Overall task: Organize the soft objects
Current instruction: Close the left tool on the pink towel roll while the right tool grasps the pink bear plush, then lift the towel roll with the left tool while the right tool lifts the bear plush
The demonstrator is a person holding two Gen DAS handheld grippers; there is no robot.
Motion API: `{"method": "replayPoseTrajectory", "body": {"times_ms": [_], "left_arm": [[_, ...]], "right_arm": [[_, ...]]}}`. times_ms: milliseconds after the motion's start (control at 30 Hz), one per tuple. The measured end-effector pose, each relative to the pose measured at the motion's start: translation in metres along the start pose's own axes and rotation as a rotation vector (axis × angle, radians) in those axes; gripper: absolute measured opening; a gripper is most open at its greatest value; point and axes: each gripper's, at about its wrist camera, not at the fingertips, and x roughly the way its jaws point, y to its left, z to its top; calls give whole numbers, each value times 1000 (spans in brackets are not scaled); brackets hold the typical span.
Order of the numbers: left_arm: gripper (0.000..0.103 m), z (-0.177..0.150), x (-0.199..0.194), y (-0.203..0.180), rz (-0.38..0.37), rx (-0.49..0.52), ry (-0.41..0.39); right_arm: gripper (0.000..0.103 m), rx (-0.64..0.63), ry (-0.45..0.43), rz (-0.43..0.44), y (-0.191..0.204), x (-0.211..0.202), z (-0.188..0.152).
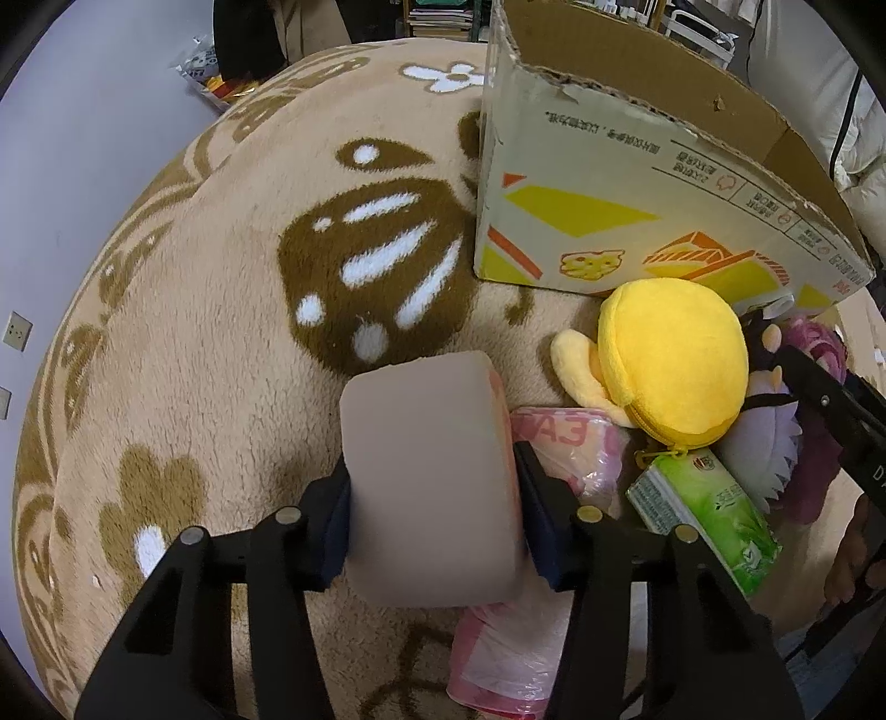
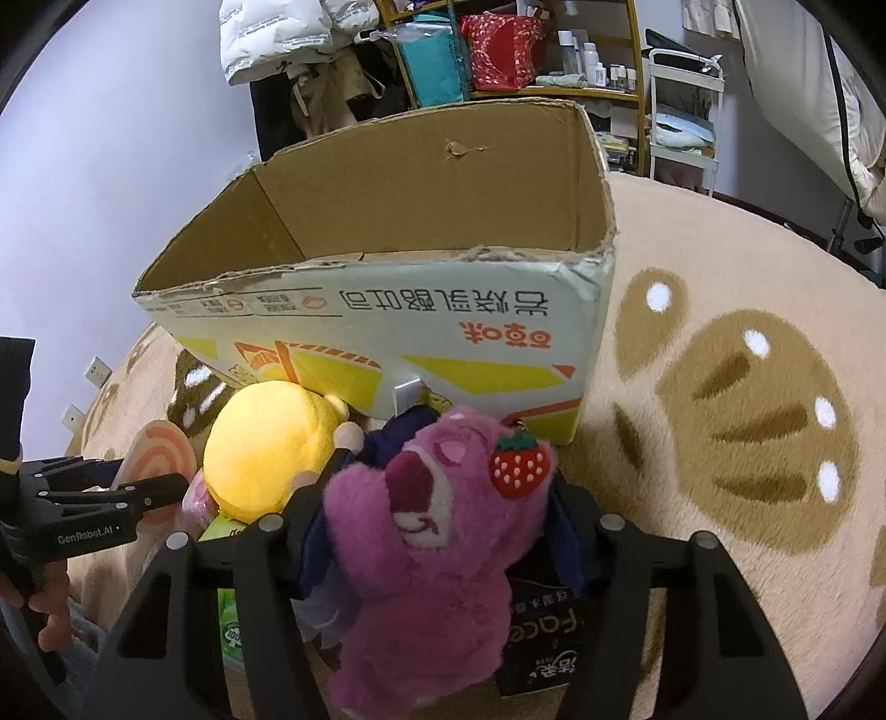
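My left gripper (image 1: pixel 434 493) is shut on a beige foam cylinder (image 1: pixel 426 476) with an orange spiral end face, held above the rug; it also shows in the right wrist view (image 2: pixel 160 457). My right gripper (image 2: pixel 437 520) is shut on a purple plush bear (image 2: pixel 432 554) with a strawberry charm, in front of the open cardboard box (image 2: pixel 387 338). The box (image 1: pixel 637 183) stands upright. A yellow plush (image 1: pixel 675 360), a green tissue pack (image 1: pixel 703 515) and a pink plastic pack (image 1: pixel 570 448) lie in a pile beside the box.
A tan fluffy rug (image 1: pixel 221 343) with brown paw prints covers the floor. A black tissue pack (image 2: pixel 537 637) lies under the bear. Shelves (image 2: pixel 498 50) and hanging clothes stand behind the box. Purple wall at the left.
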Motion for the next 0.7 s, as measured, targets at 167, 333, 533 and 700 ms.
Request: {"method": "replayPoseTrajectory", "body": {"times_ms": [167,333,533,700], "left_arm": [[50,-1,-2,-1,2,-6,-2],[50,-1,-4,0,7,-14,-3],[50,-2,-5,-1,24,-12,-3],[48,-3,-10,0,33,-20,-25]], "right_arm": [[66,6,1,5,2,0,0],[66,7,3,5,2,-1,1],[66,16,2,14,0,-2,1],[65,25,-7,39,-3,-6,1]]}}
